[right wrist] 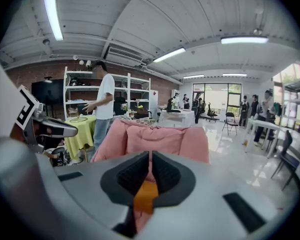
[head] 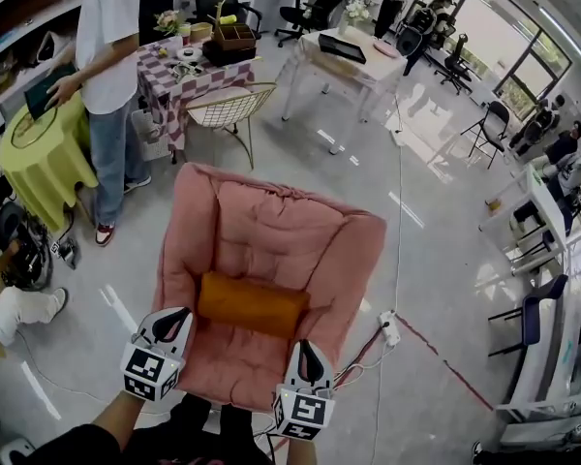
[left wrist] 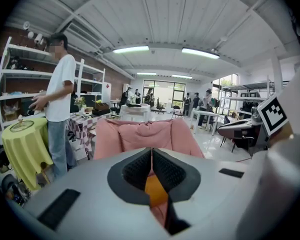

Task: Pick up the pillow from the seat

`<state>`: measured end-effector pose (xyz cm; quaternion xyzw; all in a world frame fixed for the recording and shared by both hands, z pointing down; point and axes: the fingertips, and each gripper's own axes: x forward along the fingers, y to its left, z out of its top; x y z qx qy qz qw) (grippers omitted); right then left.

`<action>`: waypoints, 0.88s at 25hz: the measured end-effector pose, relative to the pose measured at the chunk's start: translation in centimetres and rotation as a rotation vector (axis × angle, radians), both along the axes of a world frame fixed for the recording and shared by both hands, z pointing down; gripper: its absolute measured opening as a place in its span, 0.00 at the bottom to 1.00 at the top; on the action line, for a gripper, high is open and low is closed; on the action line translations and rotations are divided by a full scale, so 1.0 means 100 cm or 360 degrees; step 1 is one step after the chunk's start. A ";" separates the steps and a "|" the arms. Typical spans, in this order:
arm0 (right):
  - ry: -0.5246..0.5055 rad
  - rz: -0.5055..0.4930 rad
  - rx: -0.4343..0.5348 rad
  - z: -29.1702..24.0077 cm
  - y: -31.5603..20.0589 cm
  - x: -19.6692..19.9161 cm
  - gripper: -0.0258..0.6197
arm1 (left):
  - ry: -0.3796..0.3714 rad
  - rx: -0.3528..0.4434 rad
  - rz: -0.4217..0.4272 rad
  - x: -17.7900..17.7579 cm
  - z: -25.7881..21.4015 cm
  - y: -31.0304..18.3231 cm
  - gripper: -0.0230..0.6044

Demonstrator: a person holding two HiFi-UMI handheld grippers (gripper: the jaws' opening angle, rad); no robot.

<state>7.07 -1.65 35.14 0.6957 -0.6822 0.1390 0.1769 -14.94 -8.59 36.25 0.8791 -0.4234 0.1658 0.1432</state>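
Note:
An orange bolster pillow (head: pixel 252 303) lies across the seat of a pink padded armchair (head: pixel 271 231) in the head view. My left gripper (head: pixel 184 312) sits just off the pillow's left end, jaws shut and empty. My right gripper (head: pixel 306 345) is at the pillow's near right end, also shut with nothing in it. In the left gripper view the shut jaws (left wrist: pixel 151 151) point at the chair back, and a strip of the pillow (left wrist: pixel 155 190) shows below them. The right gripper view shows the same: jaws (right wrist: pixel 150 154) together, pillow (right wrist: pixel 146 196) beneath.
A person in a white shirt (head: pixel 111 56) stands at the back left by a yellow-green covered table (head: pixel 44 153). A wire chair (head: pixel 228 109) and a checkered table (head: pixel 174 80) stand behind the armchair. A power strip (head: pixel 390 328) and cables lie on the floor to the right.

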 end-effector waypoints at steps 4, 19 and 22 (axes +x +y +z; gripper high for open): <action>-0.0015 -0.0027 -0.0021 0.009 -0.006 0.017 0.07 | -0.0034 -0.0034 0.0000 0.015 0.011 -0.001 0.05; -0.0124 -0.0089 -0.0274 0.090 -0.017 0.047 0.33 | -0.0095 -0.0224 -0.0031 0.036 0.078 -0.019 0.35; -0.0139 -0.0093 -0.0323 0.110 -0.023 0.048 0.37 | -0.0100 -0.0255 -0.0041 0.036 0.094 -0.027 0.35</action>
